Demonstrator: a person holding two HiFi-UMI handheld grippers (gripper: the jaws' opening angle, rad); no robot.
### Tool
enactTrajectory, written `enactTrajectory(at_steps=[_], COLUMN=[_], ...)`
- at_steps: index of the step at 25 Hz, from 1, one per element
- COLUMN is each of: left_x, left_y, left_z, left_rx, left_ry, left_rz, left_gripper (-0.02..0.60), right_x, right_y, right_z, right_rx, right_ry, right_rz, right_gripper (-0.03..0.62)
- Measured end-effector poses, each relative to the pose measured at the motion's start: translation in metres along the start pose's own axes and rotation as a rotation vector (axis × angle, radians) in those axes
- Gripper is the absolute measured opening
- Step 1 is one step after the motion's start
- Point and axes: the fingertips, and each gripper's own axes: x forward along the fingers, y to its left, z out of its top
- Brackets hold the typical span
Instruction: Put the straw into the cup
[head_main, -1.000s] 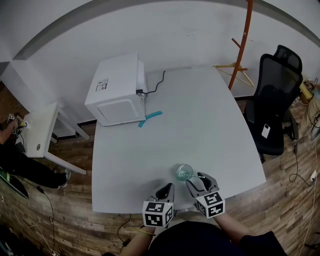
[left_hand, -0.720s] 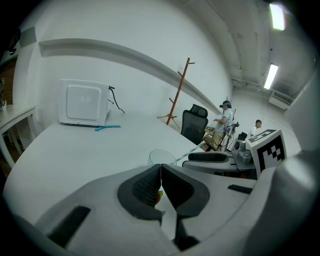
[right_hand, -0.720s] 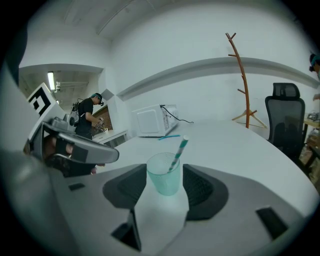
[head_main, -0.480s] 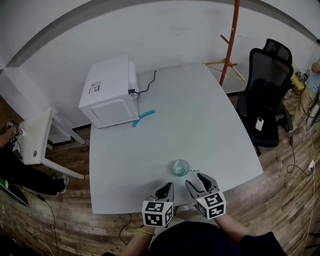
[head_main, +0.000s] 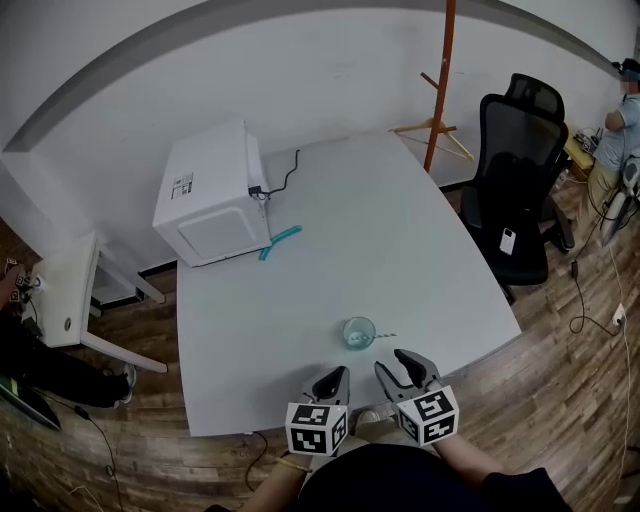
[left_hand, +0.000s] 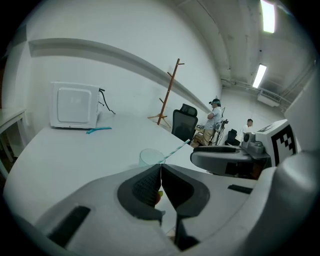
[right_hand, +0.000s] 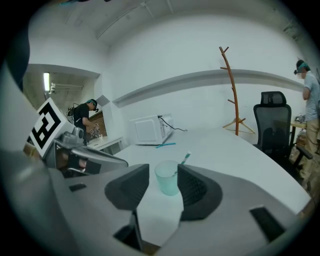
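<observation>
A translucent teal cup (head_main: 359, 332) stands upright on the white table (head_main: 400, 250), near its front edge. A teal-and-white striped straw (head_main: 385, 336) rests in the cup and leans out over the rim to the right. My right gripper (head_main: 398, 362) hangs just short of the cup, on my side of it. Its jaws are wide and closing, and nothing is between them. In the right gripper view the cup (right_hand: 167, 177) and straw (right_hand: 185, 158) stand just beyond the gripper (right_hand: 164, 170). My left gripper (head_main: 338, 375) is shut and empty, also short of the cup (left_hand: 150, 157).
A white microwave (head_main: 205, 195) sits at the table's back left, with a teal object (head_main: 279, 241) lying beside it. A black office chair (head_main: 515, 190) and an orange coat stand (head_main: 440, 80) are to the right. A person (head_main: 615, 110) stands at the far right.
My right gripper has drawn back from the cup toward me and risen a little. The cup with the straw has stayed in place. The left gripper has hardly moved.
</observation>
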Motion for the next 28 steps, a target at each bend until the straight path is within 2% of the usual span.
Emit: enactTrajectory(at_steps=[3,5,14,28], left_x=[-0.004,-0.006,-0.011,-0.012], left_y=[-0.002,-0.002,-0.004,-0.006], left_z=[0.001,0.003,0.008,0.008], left_rx=[0.011,0.017,0.030,0.036], left_ry=[0.001,-0.001,-0.017,-0.028], left_rz=[-0.014,-0.023,-0.044,-0.049], left_gripper=[0.020,0.020,0.020,0.020], right_x=[-0.009,-0.013,-0.025,-0.028], right_y=[0.001,0.003,0.011,0.009], right_z=[0.007,0.013,0.031,0.031], right_rx=[-0.009,-0.003,0.001,-0.017], right_ry=[-0.033,-0.054,-0.099,-0.112], right_rz=[-0.045,-0.055,-0.070,-0.089], right_gripper=[0.078,0.058,0.037,0.028])
